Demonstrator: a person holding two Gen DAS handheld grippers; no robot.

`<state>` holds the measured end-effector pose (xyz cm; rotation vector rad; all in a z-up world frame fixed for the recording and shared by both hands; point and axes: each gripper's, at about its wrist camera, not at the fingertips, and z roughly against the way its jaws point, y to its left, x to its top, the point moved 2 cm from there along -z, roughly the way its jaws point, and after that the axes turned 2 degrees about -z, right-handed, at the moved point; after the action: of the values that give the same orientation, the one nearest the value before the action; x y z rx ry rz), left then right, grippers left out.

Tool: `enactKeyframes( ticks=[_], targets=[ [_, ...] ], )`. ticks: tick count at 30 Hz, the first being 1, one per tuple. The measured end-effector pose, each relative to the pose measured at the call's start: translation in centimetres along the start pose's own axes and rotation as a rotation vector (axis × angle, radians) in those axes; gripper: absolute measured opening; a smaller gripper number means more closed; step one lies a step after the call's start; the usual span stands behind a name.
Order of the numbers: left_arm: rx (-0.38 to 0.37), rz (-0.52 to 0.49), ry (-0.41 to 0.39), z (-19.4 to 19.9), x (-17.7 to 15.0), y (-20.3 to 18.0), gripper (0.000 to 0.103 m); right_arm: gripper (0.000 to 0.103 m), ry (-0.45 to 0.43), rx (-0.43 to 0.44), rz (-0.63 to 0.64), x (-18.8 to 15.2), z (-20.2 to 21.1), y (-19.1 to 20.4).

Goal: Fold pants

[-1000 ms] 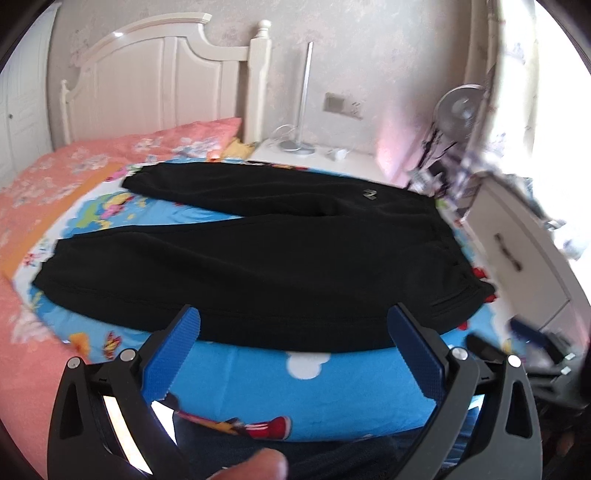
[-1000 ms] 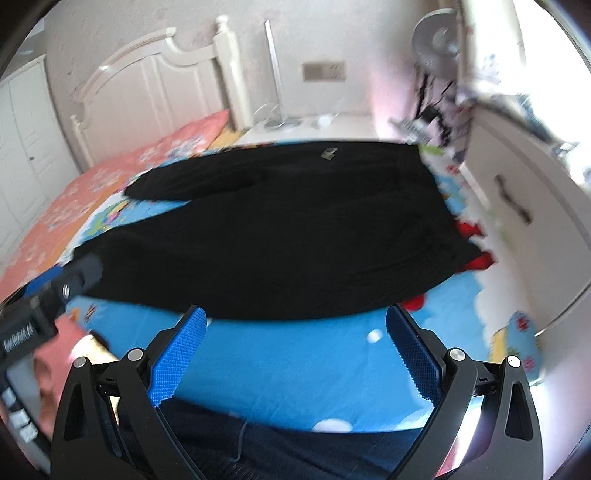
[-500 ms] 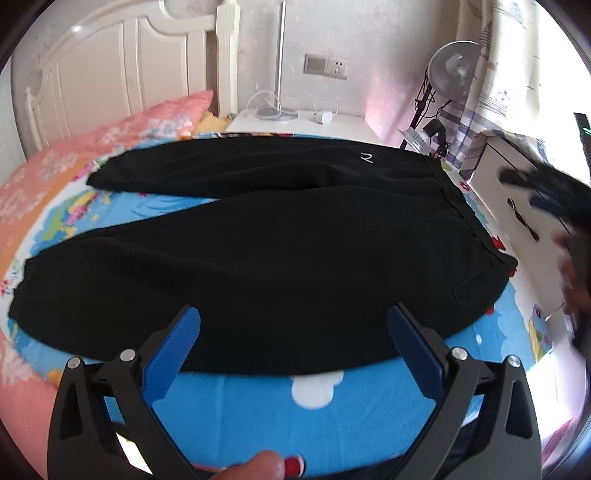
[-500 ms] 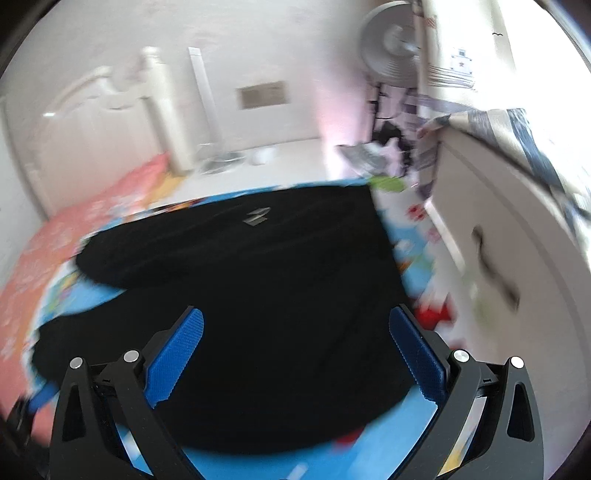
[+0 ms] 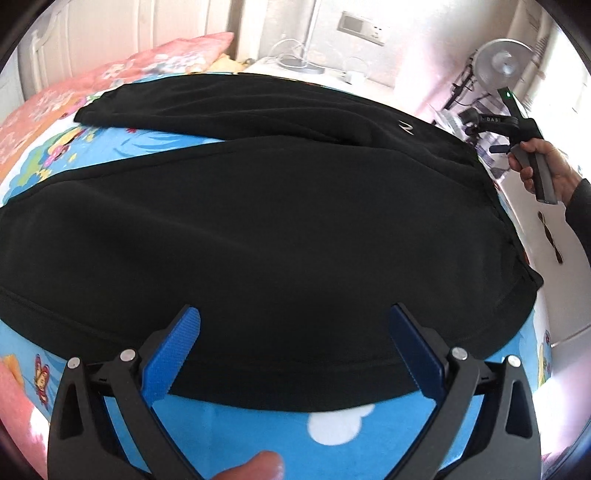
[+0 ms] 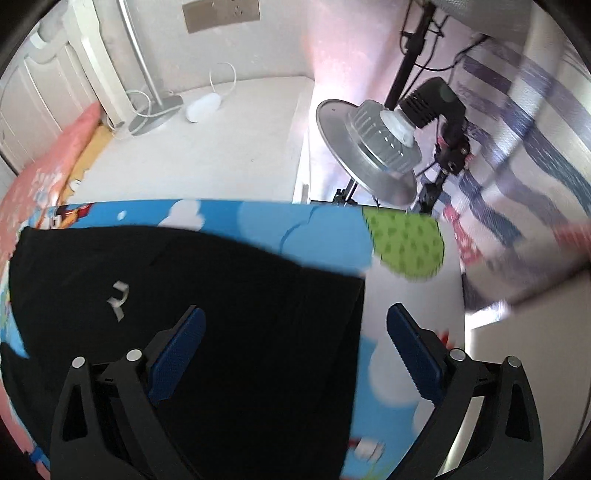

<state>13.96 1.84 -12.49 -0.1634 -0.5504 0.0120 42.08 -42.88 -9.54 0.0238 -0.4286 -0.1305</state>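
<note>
Black pants (image 5: 258, 221) lie flat on a blue cartoon sheet (image 5: 258, 421), legs stretching left, waistband at the right, a small white logo (image 5: 406, 127) on the far hip. My left gripper (image 5: 293, 332) hovers open over the near leg's lower edge, holding nothing. My right gripper (image 6: 293, 332) is open above the far waistband corner (image 6: 354, 284), its left finger over the black cloth near the logo (image 6: 118, 299), its right finger over the bed's edge. In the left wrist view a hand (image 5: 543, 170) holds the right gripper's handle at the far right.
A pink pillow (image 5: 155, 62) and white headboard (image 5: 92, 33) lie at the far left. A white nightstand (image 6: 207, 155) with a lamp base and cables stands beyond the bed. A silver fan (image 6: 369, 147) on a stand and a white cabinet (image 5: 546, 258) crowd the right side.
Both grippers have moved forward over the pants. The right one swung far right to the waistband's far corner, and the left one came lower over the near leg. Both stayed open.
</note>
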Motion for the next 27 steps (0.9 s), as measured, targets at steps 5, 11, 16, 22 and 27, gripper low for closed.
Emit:
enactKeyframes(
  ticks=[5, 11, 16, 22, 27],
  targets=[
    [0.028, 0.047, 0.001, -0.4, 1.2, 2.0, 0.101, 0.094, 0.066, -0.02, 0.122, 2.0, -2.6, 0.0],
    [0.051, 0.111, 0.006, -1.2, 2.4, 3.3, 0.101, 0.085, 0.161, 0.001, 0.164, 2.1, -4.9, -1.0],
    [0.069, 0.125, 0.013, -1.6, 3.0, 3.4, 0.101, 0.065, 0.193, 0.089, 0.148, 2.4, -5.8, -1.2],
    [0.071, 0.13, -0.004, -1.5, 3.9, 3.1, 0.101, 0.036, 0.067, 0.064, 0.19, 2.4, -1.5, 0.1],
    [0.02, 0.113, -0.058, 0.0, 5.7, 2.0, 0.101, 0.033, -0.165, 0.062, 0.252, -1.4, 6.8, 3.4]
  ],
)
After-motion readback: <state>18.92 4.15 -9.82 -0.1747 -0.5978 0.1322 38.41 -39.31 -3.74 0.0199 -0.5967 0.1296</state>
